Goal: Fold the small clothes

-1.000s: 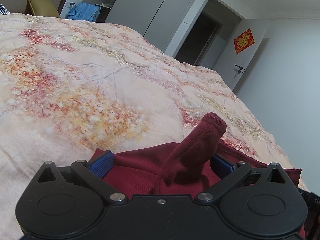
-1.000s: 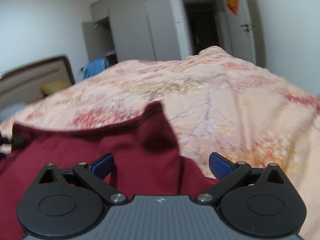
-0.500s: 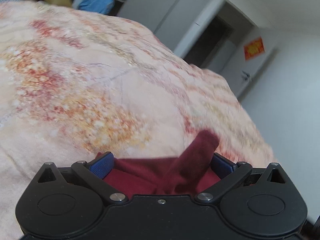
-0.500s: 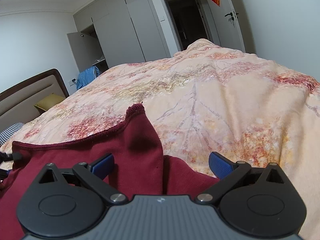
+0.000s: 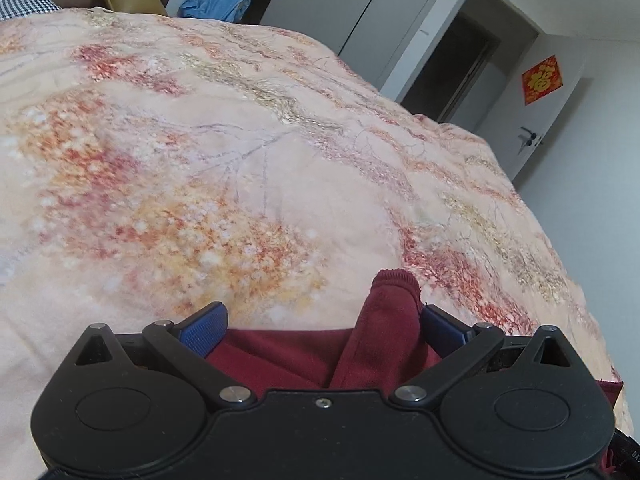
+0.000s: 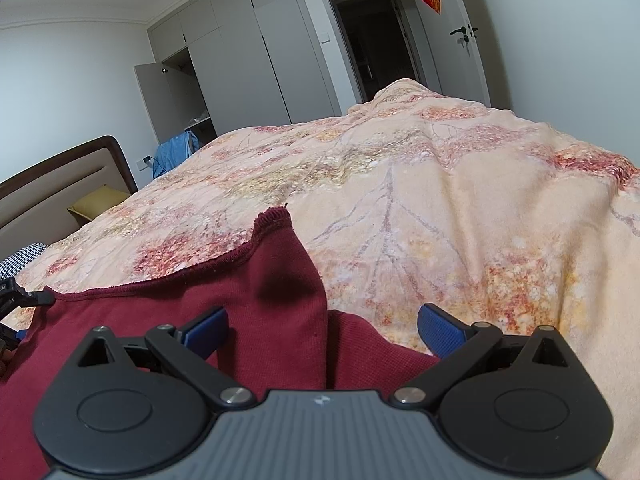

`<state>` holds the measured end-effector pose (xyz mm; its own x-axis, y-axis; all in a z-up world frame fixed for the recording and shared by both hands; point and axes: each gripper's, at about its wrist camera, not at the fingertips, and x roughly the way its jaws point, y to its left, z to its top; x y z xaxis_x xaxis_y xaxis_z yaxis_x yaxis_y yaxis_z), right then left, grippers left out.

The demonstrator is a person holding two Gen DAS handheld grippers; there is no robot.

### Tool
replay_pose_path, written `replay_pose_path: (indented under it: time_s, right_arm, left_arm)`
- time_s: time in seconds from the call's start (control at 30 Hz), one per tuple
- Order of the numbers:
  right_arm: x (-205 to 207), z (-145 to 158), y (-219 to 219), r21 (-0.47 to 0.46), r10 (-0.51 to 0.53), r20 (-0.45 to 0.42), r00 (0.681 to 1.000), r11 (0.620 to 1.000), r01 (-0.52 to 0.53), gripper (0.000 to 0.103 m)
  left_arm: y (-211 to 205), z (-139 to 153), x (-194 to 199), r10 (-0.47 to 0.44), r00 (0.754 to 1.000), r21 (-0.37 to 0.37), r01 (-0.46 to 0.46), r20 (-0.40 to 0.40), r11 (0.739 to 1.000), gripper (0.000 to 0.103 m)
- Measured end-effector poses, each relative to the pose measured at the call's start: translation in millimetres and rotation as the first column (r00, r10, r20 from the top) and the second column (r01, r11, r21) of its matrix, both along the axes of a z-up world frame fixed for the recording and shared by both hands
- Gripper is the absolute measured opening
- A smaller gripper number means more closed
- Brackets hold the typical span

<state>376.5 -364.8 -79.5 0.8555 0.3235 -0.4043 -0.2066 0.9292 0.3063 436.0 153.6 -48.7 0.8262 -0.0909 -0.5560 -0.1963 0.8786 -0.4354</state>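
A dark red garment (image 6: pixel 160 320) lies on a floral bed (image 6: pixel 460 220), its hem running left to right between both grippers. The left gripper (image 5: pixel 322 326) and right gripper (image 6: pixel 322 326) each straddle a raised corner fold, jaws apart, neither clamped

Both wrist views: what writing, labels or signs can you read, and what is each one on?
"福", gold on the red diamond paper stuck on the white door; the right wrist view shows it too, at a steeper angle.
White letters at the left wrist view's lower right edge, on black gear: cut off, unreadable.
Small white label on the black piece at the right wrist view's left edge: too small to read.
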Motion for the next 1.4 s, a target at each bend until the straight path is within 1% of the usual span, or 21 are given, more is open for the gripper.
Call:
replay_pose_path:
  time_s: [0.1, 0.23, 0.33, 0.4, 0.47, 0.57, 0.7, 0.83, 0.9, 0.97, 1.07, 1.23, 1.3, 1.4]
  right_arm:
    - [0, 0, 0, 0.000, 0.000, 0.000, 1.000, 1.000, 0.000, 0.103]
    - [0, 0, 0, -0.002, 0.000, 0.001, 1.000, 1.000, 0.000, 0.102]
    - [-2, 0, 1, -0.006, -0.002, 0.003, 1.000, 1.000, 0.002, 0.103]
    - [-4, 1, 2, -0.010, -0.003, 0.005, 1.000, 1.000, 0.003, 0.103]
    - [-4, 1, 2, -0.012, -0.003, 0.004, 1.000, 1.000, 0.003, 0.103]
    - [-3, 1, 2, -0.012, -0.003, 0.003, 1.000, 1.000, 0.003, 0.103]
    - [-3, 2, 2, -0.016, -0.002, -0.003, 1.000, 1.000, 0.002, 0.103]
    - [2, 7, 1, -0.020, 0.004, -0.038, 0.999, 1.000, -0.005, 0.103]
    - [6, 14, 3, -0.051, 0.000, -0.073, 0.997, 0.999, -0.004, 0.103]
    - [4, 24, 7, -0.108, -0.036, -0.078, 0.996, 0.994, 0.027, 0.103]
    - [-11, 46, 8, -0.149, -0.073, -0.038, 0.997, 0.987, 0.067, 0.103]
    - [-50, 82, 26, -0.194, -0.021, 0.061, 0.998, 0.980, 0.032, 0.103]
    - [-64, 89, 40, -0.225, 0.000, 0.091, 0.996, 0.974, 0.021, 0.103]
    - [-80, 90, 64, -0.266, 0.034, 0.123, 0.992, 0.964, 0.000, 0.103]
  left_arm:
    - [-8, 18, -18, 0.033, 0.999, 0.043, -0.033, -0.008, 0.999, 0.102]
    - [-19, 42, -58, 0.032, 0.999, 0.101, -0.035, 0.029, 0.994, 0.102]
    - [-28, 51, -88, 0.021, 0.999, 0.135, -0.024, 0.028, 0.991, 0.102]
    - [-32, 51, -111, 0.029, 0.999, 0.150, -0.032, 0.024, 0.988, 0.102]
    - [-35, 49, -134, 0.038, 0.999, 0.151, -0.041, 0.020, 0.988, 0.102]
    - [-37, 41, -168, 0.060, 0.998, 0.124, -0.062, 0.024, 0.990, 0.102]
    - [-40, 31, -199, 0.088, 0.996, 0.098, -0.088, 0.007, 0.991, 0.102]
    - [-40, 21, -212, 0.089, 0.996, 0.039, -0.088, -0.023, 0.995, 0.102]
    - [-40, 17, -213, 0.082, 0.996, 0.020, -0.081, -0.038, 0.996, 0.102]
    - [-41, 13, -213, 0.070, 0.996, 0.010, -0.070, -0.052, 0.998, 0.102]
    - [-41, 7, -212, 0.064, 0.996, -0.023, -0.066, -0.061, 0.998, 0.102]
    - [-37, 1, -214, 0.075, 0.996, -0.066, -0.079, -0.057, 0.995, 0.102]
    - [-36, 0, -215, 0.074, 0.996, -0.071, -0.078, -0.057, 0.994, 0.102]
    - [-36, 0, -214, 0.071, 0.996, -0.069, -0.075, -0.058, 0.995, 0.102]
